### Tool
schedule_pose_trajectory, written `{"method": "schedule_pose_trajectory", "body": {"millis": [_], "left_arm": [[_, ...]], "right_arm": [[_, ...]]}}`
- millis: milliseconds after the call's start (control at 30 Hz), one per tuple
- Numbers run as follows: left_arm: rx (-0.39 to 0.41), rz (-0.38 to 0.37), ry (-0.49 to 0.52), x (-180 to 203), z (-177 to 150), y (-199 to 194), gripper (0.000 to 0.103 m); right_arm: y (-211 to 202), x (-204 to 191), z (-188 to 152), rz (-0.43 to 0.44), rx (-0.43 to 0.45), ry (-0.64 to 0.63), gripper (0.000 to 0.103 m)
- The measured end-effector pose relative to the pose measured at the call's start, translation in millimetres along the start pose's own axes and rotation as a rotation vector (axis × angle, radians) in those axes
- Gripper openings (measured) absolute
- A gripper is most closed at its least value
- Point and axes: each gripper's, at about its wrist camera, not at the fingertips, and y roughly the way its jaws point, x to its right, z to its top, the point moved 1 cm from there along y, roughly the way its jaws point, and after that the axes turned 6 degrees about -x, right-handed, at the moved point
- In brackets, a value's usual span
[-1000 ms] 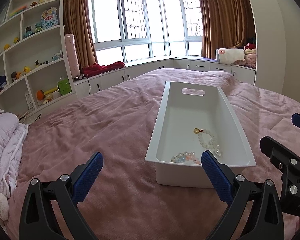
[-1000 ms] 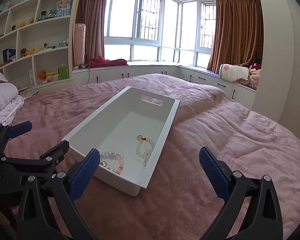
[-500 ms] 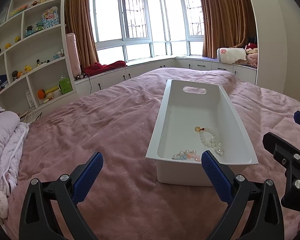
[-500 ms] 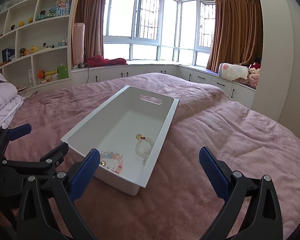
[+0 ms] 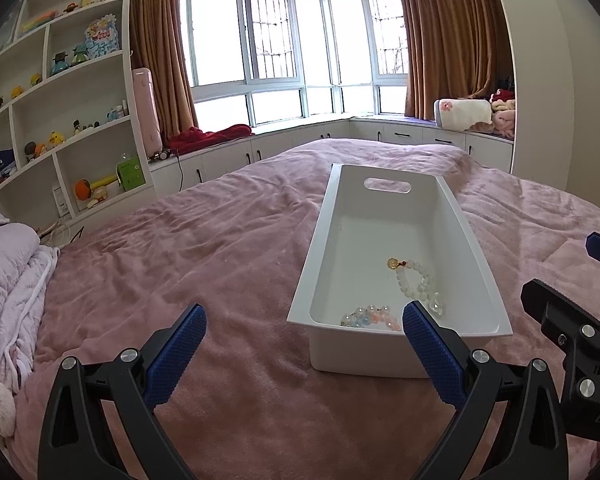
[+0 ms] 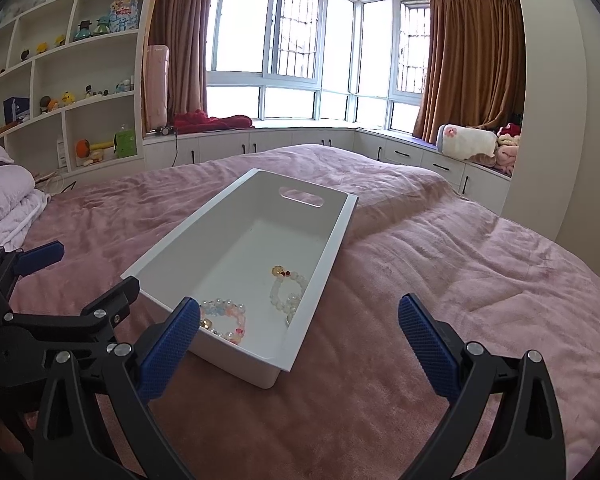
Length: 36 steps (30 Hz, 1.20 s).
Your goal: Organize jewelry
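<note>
A long white bin point(image 5: 332, 216) point(image 6: 204, 220) with a handle slot lies on the pink bed. Inside its near end lie a white bead bracelet with an amber bead point(image 5: 414, 278) point(image 6: 286, 288) and a pastel bead bracelet point(image 5: 370, 316) point(image 6: 224, 316). My left gripper point(image 5: 304, 342) is open and empty, above the bedspread just in front of the bin's near left corner. My right gripper point(image 6: 300, 334) is open and empty, near the bin's near right corner. Each gripper shows at the edge of the other's view.
The pink bedspread point(image 5: 204, 248) stretches all around the bin. A folded white quilt point(image 5: 8, 276) lies at the left. White shelves with toys point(image 5: 72, 128) stand at the far left, and a window seat with cushions point(image 6: 466, 142) runs along the back.
Both grippers have drawn back and up slightly from the bin; the bin and bracelets have not moved. Both grippers stay open.
</note>
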Motion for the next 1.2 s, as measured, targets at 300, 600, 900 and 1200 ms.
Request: {"method": "schedule_pose_trajectory", "body": {"millis": [300,600,900,1200], "left_arm": [[-0.007,-0.003,-0.001,0.8,-0.6,2.1,0.099],[0.004,-0.013,-0.018,-1.6,-3.6,5.0,0.099],[0.005,-0.006,-0.010,-1.9,-3.6,4.7,0.099],[-0.006,0.000,-0.008,-5.3,-1.6,7.5,0.099]], "right_arm": [[0.3,0.1,-2.5,-0.002,-0.003,0.000,0.098],[1.4,-1.0,-5.7,0.001,-0.009,0.003,0.098],[1.6,-1.1,-5.4,0.003,-0.012,0.004,0.098],[2.9,-4.3,-5.5,0.004,-0.015,-0.002,0.098]]}}
